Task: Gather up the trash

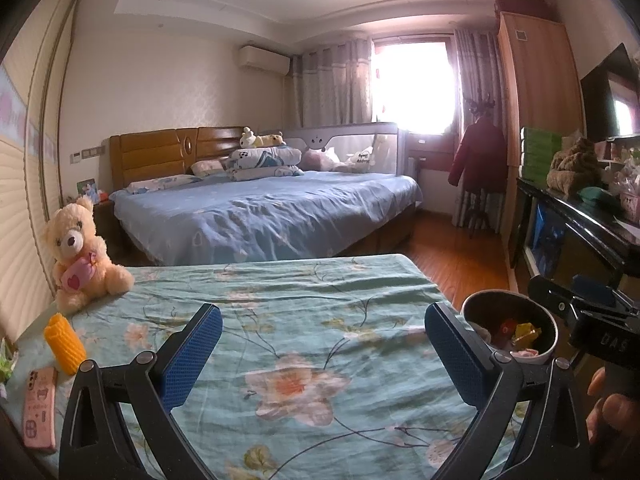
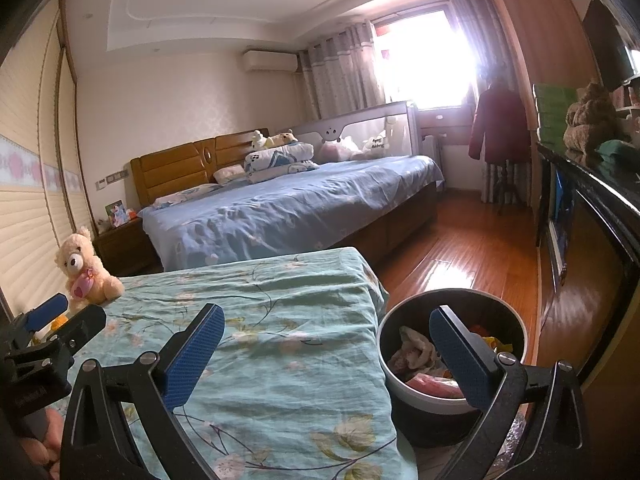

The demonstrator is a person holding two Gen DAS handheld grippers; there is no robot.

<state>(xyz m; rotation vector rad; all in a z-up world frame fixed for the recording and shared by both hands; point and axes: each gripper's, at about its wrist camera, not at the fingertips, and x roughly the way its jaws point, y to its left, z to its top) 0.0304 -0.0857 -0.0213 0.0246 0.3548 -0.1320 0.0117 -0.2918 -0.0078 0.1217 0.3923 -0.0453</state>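
Observation:
A round trash bin [image 2: 452, 396] with a white rim stands on the floor beside the right edge of the floral-covered table [image 2: 280, 340]. It holds crumpled wrappers and tissue [image 2: 416, 350]. The bin also shows in the left wrist view [image 1: 510, 330]. My left gripper [image 1: 324, 356] is open and empty above the table cover [image 1: 300, 320]. My right gripper [image 2: 326, 356] is open and empty, its right finger over the bin. The right gripper shows at the right of the left wrist view [image 1: 588, 320]; the left gripper shows at the left of the right wrist view [image 2: 52, 328].
On the table's left side sit a teddy bear [image 1: 80, 256], a yellow corn-shaped object [image 1: 64, 344] and a pink phone [image 1: 38, 408]. A blue bed [image 1: 264, 208] lies beyond. A dark cabinet [image 1: 580, 216] runs along the right wall over wooden floor [image 2: 472, 248].

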